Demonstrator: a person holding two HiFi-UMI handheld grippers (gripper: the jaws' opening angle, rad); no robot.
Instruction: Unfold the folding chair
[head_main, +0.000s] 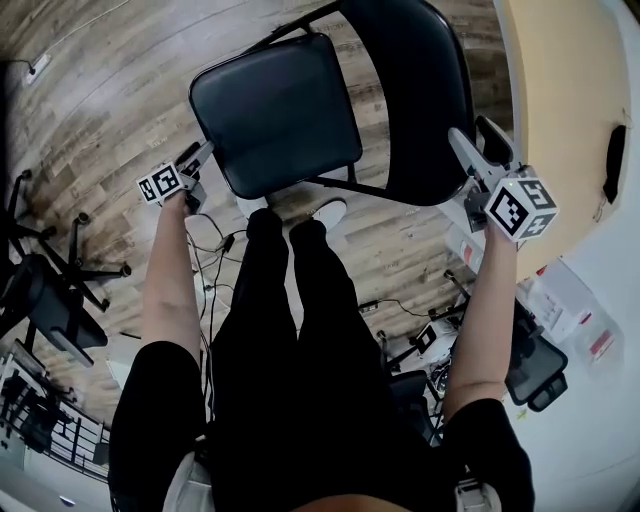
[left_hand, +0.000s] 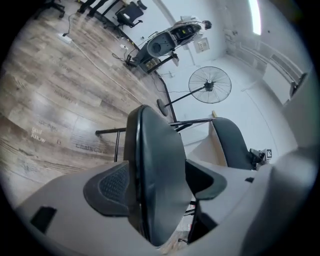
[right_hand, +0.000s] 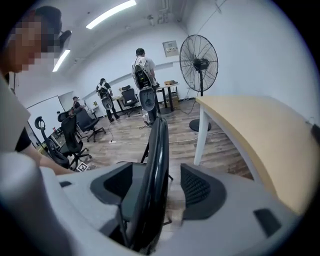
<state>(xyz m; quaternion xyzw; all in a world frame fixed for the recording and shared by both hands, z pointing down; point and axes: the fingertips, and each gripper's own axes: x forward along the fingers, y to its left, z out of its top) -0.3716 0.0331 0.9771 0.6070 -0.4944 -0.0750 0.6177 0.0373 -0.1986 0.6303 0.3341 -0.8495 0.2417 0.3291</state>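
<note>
A black folding chair stands on the wood floor in front of me, its padded seat (head_main: 275, 115) spread out flat beside the backrest (head_main: 420, 100). My left gripper (head_main: 203, 155) is at the seat's near left corner. In the left gripper view the seat's edge (left_hand: 155, 170) runs between the jaws of the left gripper (left_hand: 160, 185), with a dark gap on the right side, so the jaws are open. My right gripper (head_main: 478, 142) straddles the backrest's rim (right_hand: 155, 165). The right gripper (right_hand: 162, 187) is open, and floor shows between the rim and the right pad (right_hand: 200, 190).
A light wooden table (head_main: 560, 120) stands close on the right. A pedestal fan (right_hand: 199, 62) is beyond it. Office chairs (head_main: 50, 290) are on the left and cables (head_main: 215, 250) lie by my feet. People (right_hand: 142, 75) stand far back.
</note>
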